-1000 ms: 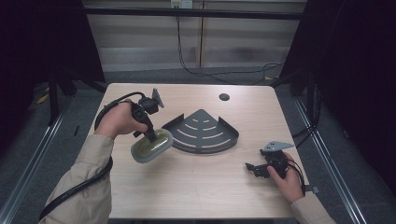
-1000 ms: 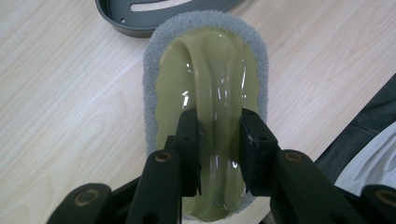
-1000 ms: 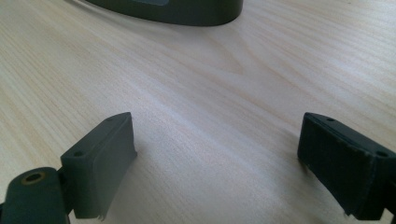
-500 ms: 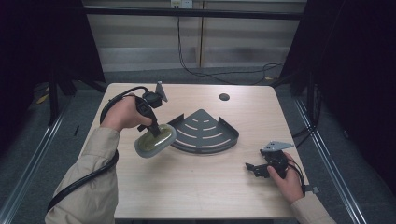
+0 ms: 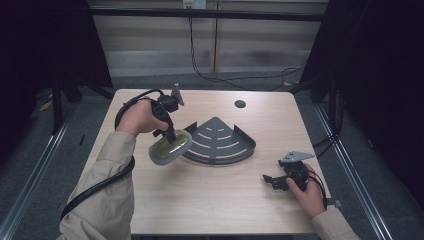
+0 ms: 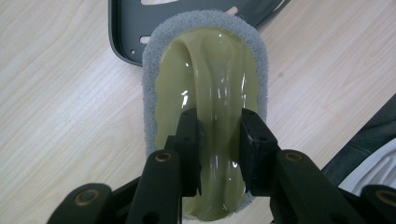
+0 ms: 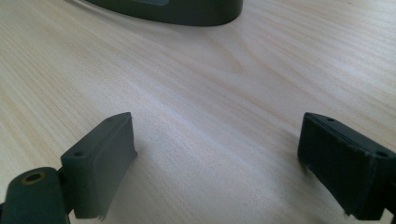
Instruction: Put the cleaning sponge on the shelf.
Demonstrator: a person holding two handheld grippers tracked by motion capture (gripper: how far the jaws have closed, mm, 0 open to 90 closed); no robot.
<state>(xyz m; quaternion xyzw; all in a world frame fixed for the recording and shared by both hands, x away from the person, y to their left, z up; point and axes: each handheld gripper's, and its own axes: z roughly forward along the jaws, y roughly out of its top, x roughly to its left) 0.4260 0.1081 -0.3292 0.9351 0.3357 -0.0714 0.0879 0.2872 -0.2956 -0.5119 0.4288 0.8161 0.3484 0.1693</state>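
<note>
My left gripper (image 6: pixel 218 140) is clamped on the raised glossy olive handle ridge of a scrubbing pad (image 6: pixel 205 70); both pads press its sides. The scrubbing pad is oval, with a grey fibrous rim. In the high view it hangs tilted in my left gripper (image 5: pixel 172 137), off the table (image 5: pixel 210 205), at the left corner of the dark grey corner shelf tray (image 5: pixel 220 142), its far end overlapping the tray's edge. No brand, label or writing legible on the pad or the tray.

My right gripper (image 7: pixel 219 158) has its jaws wide apart, with bare wood between them. In the high view it rests on the table, to the right of the tray and nearer to me, well apart from it (image 5: pixel 280 180). A small dark round spot (image 5: pixel 240 104) lies on the table beyond the tray
</note>
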